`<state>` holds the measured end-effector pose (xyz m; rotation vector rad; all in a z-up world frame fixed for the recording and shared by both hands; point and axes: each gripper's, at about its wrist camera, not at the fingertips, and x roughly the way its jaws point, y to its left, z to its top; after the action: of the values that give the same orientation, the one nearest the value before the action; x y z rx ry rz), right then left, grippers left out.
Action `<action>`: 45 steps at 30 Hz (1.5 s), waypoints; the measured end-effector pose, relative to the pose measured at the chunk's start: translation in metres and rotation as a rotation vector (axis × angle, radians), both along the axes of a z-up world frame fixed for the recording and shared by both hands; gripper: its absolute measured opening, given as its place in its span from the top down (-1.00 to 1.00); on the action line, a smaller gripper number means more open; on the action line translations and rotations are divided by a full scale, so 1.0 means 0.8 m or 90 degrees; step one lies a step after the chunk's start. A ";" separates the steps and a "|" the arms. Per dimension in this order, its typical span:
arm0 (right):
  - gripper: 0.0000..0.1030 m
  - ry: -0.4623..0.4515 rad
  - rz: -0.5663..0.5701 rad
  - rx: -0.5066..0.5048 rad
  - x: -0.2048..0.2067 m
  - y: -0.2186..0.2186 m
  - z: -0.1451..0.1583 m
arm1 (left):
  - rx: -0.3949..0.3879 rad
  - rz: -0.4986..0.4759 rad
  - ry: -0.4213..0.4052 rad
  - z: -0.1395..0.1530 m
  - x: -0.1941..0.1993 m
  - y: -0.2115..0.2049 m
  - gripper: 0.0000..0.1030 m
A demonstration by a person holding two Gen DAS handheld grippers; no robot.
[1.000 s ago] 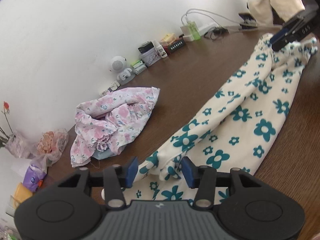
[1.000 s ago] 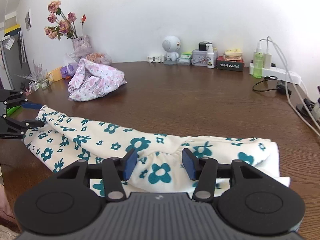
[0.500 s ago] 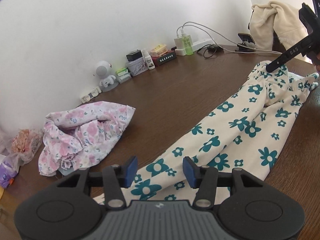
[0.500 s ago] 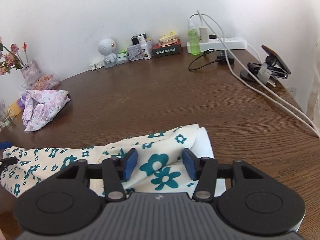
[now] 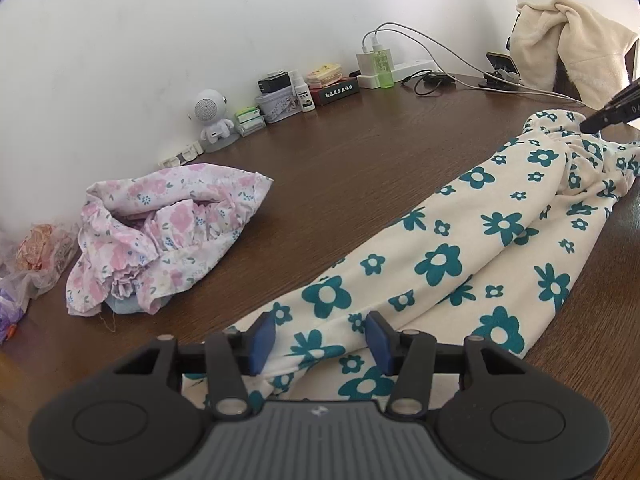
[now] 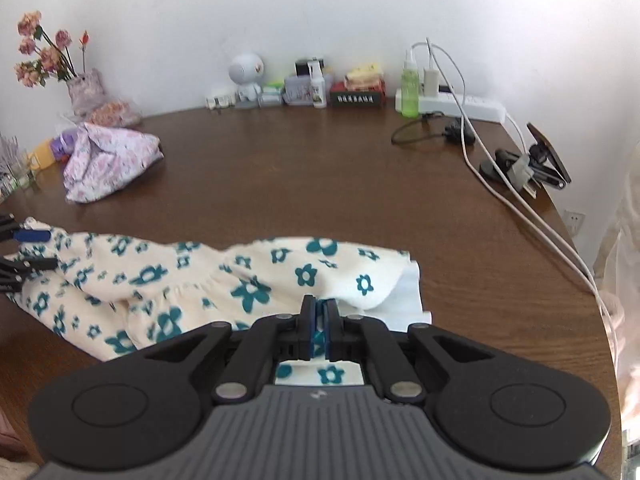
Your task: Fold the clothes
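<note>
Through my left wrist camera, my left gripper [image 5: 318,338] has its blue pads spread apart, one on each side of the near end of the cream garment with teal flowers [image 5: 472,264] without touching it. That garment lies long and narrow on the brown wooden table [image 5: 352,168], running from 6 o'clock toward 2 o'clock, where the black tip of my right gripper [image 5: 612,110] meets its far end. A crumpled pink floral garment [image 5: 160,232] sits apart at 9 o'clock. A small white robot figure [image 5: 211,120] stands by the wall at 11 o'clock.

Through my right wrist camera, my right gripper [image 6: 319,326] is pressed together on an edge of the cream garment, blue pads pinching the cloth between them. The cloth stretches away toward 9 o'clock, where my left gripper [image 6: 28,248] shows at the frame edge.
</note>
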<state>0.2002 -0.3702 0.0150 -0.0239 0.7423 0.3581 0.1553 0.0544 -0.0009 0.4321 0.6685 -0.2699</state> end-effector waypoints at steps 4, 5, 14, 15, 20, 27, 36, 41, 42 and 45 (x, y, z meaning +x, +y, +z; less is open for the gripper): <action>0.83 -0.028 -0.024 0.047 -0.014 -0.012 0.006 | 0.000 0.000 -0.014 0.006 -0.006 0.000 0.04; 0.81 -0.049 -0.025 0.060 -0.019 -0.011 0.014 | 0.002 -0.001 -0.021 0.009 -0.008 -0.001 0.04; 0.33 -0.091 0.084 0.006 0.000 0.076 0.018 | 0.023 0.001 -0.030 0.021 -0.026 0.025 -0.06; 0.33 -0.081 0.087 0.007 0.003 0.080 0.011 | 0.035 0.000 -0.030 0.022 -0.028 0.030 -0.08; 0.30 -0.049 0.082 0.012 0.011 0.088 -0.014 | 0.094 -0.024 -0.028 0.017 -0.013 0.039 -0.06; 0.24 -0.039 0.077 0.003 0.010 0.092 -0.027 | 0.196 -0.061 -0.129 0.022 0.005 0.011 0.90; 0.23 -0.037 0.074 0.010 0.007 0.090 -0.033 | 0.235 -0.098 -0.042 -0.014 -0.010 0.020 0.87; 0.22 -0.037 0.078 0.010 0.008 0.089 -0.031 | 0.171 -0.062 -0.031 0.008 -0.026 0.044 0.17; 0.19 -0.038 0.080 0.011 0.007 0.088 -0.031 | 0.157 -0.052 -0.037 0.016 -0.031 0.051 0.00; 0.07 -0.049 0.081 0.021 0.002 0.082 -0.025 | 0.108 -0.024 -0.060 0.040 -0.047 0.069 -0.03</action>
<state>0.2019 -0.3049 -0.0049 -0.0534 0.6599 0.4878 0.1179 0.1092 0.0314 0.6163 0.5933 -0.2273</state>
